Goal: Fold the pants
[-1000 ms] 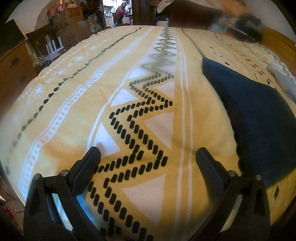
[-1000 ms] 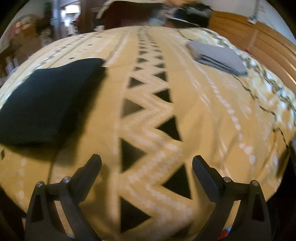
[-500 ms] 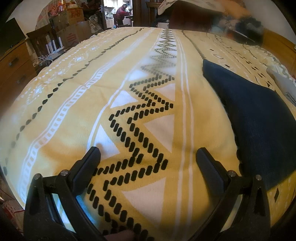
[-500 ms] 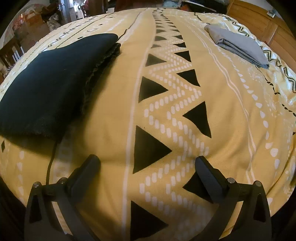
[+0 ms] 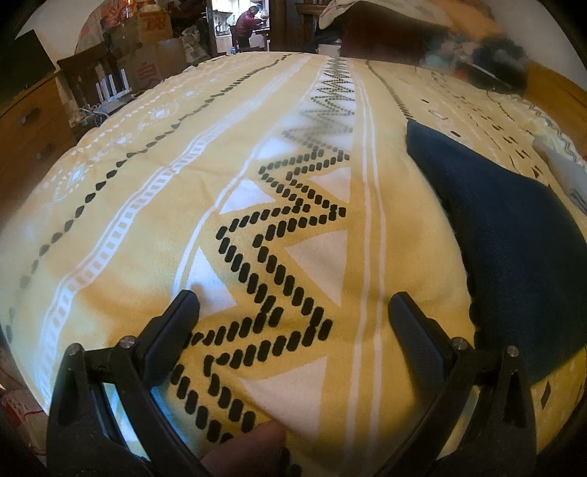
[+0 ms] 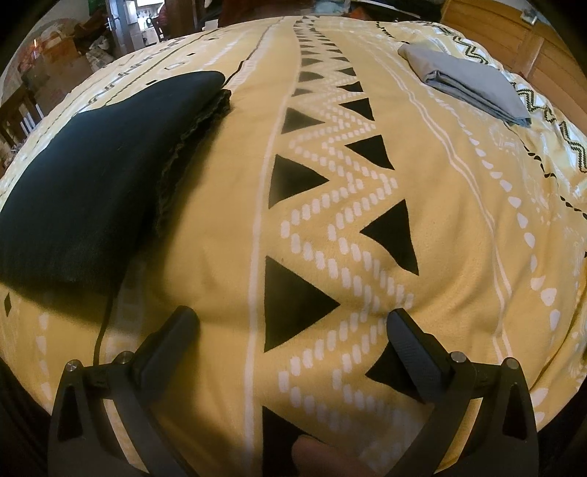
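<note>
Dark navy folded pants lie on the yellow patterned bedspread, at the right of the left wrist view. In the right wrist view the same pants sit at the left, with a thin dark drawstring trailing toward me. My left gripper is open over bare bedspread, left of the pants and apart from them. Over the bedspread, my right gripper is open too, to the right of the pants, holding nothing. A fingertip shows at the bottom edge of each view.
A folded grey garment lies at the far right of the bed. A wooden headboard runs along the right side. Left of the bed stand a wooden dresser, a chair and cardboard boxes. A person stands in a far doorway.
The right gripper's view has tipped downward and steadied, so the bed fills more of it. The left gripper has barely moved. The pants lie where they were.
</note>
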{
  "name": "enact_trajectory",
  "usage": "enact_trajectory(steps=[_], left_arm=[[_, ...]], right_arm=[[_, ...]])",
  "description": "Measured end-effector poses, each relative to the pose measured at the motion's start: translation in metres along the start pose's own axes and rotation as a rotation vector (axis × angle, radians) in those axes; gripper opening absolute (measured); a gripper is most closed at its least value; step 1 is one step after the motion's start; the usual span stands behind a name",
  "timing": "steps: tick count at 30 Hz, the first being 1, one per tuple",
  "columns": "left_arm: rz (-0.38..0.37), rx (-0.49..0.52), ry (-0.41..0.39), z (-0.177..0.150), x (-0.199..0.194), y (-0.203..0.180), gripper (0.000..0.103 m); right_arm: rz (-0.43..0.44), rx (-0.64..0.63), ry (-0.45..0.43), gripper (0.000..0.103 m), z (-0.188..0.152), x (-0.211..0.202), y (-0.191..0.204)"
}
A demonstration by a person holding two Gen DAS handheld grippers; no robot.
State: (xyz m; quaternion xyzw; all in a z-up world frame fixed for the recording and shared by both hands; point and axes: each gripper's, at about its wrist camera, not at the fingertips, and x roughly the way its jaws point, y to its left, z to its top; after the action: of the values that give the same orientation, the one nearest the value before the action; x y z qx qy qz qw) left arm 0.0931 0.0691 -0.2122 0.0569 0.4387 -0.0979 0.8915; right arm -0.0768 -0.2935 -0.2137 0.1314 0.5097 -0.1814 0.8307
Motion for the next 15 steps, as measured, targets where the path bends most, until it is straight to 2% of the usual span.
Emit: enact_trajectory(steps=[9, 12, 15], left_arm=[[-0.062, -0.082, -0.025, 0.004, -0.002, 0.010, 0.103], [-0.051, -0.113, -0.035, 0.012, -0.008, 0.014, 0.103], [-0.025, -0.111, -0.094, 0.025, -0.030, 0.013, 0.103]], right_arm=[[-0.011, 0.034, -0.005, 0.103, 0.003, 0.002, -0.002], [-0.029, 0.056, -0.003, 0.103, 0.010, -0.005, -0.003], [-0.027, 0.065, -0.067, 0.103, 0.022, -0.035, -0.001]])
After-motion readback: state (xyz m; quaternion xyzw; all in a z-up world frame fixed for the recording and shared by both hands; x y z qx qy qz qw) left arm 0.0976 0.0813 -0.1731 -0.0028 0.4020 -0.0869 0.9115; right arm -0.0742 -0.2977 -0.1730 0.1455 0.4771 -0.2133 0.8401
